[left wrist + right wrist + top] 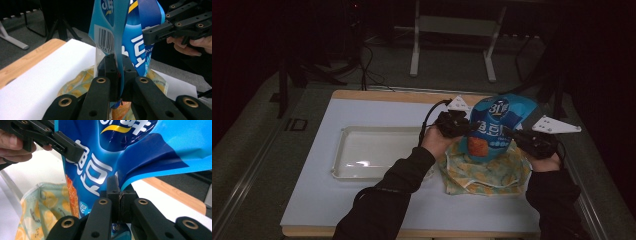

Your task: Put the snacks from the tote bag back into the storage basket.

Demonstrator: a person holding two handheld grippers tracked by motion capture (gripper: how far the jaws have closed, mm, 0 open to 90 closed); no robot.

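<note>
A blue snack bag (499, 122) with white lettering is held up off the table between both hands. My left gripper (473, 128) is shut on the bag's (140, 47) left edge, near the barcode, in the left gripper view (119, 65). My right gripper (507, 132) is shut on its right edge; the foil (140, 152) is pinched between its jaws (119, 185). Under the bag lies a yellow and teal patterned cloth bag (484, 172), flat on the white mat (382, 200). The cloth (42, 205) also appears below the other gripper in the right gripper view.
A white shallow tray (343, 167) sits on the mat left of the hands, with nothing in it. The mat covers a wooden table (362, 94). Behind the table stand a white frame (414, 55) and dark cables on the floor.
</note>
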